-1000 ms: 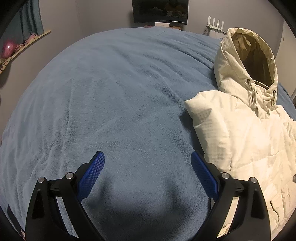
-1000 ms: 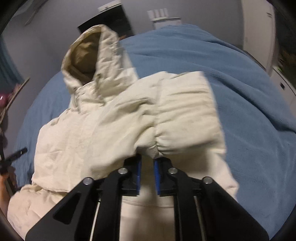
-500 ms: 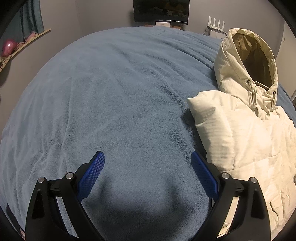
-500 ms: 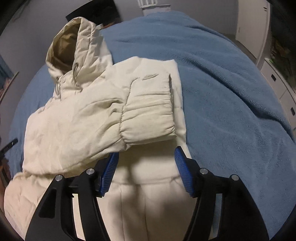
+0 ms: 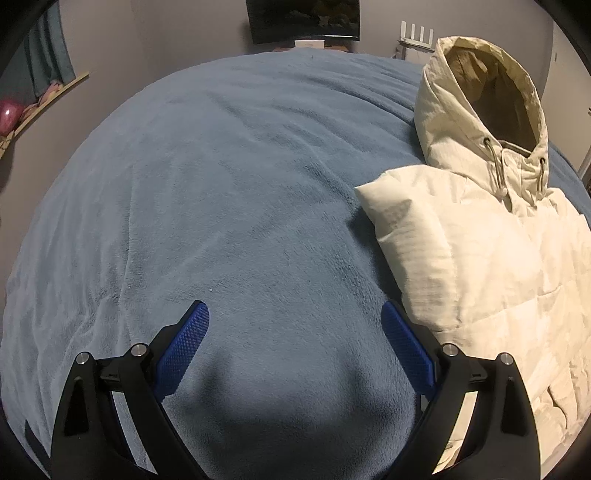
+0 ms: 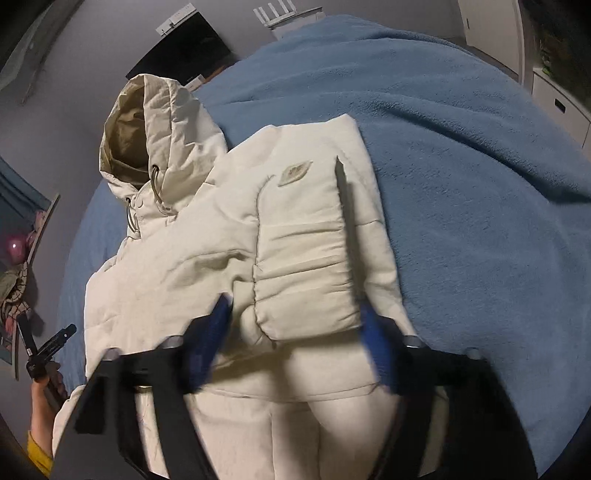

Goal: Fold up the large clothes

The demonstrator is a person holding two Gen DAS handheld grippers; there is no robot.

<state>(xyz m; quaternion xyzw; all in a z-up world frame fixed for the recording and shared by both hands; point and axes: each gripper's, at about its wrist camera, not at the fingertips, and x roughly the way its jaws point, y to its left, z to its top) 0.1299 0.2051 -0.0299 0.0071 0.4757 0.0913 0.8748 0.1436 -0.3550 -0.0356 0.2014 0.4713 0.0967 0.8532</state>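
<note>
A cream hooded puffer jacket (image 6: 229, 258) lies face up on a blue blanket (image 6: 480, 192). One sleeve (image 6: 306, 251) is folded across its chest, cuff toward me. My right gripper (image 6: 295, 328) is open and empty, its jaws straddling the cuff end from just above. The jacket also shows at the right of the left wrist view (image 5: 480, 266), hood (image 5: 484, 96) standing up. My left gripper (image 5: 295, 336) is open and empty over bare blanket, left of the jacket's folded edge.
The blue blanket (image 5: 221, 184) covers the bed. A dark screen (image 5: 303, 18) and a white router (image 5: 415, 35) stand beyond the far edge. White drawers (image 6: 561, 107) stand at the right. A hand holding the other gripper (image 6: 48, 354) shows at lower left.
My right gripper let go of the sleeve cuff, opened wide and drew back; the sleeve now rests folded on the chest. The left gripper stayed open and nearly still.
</note>
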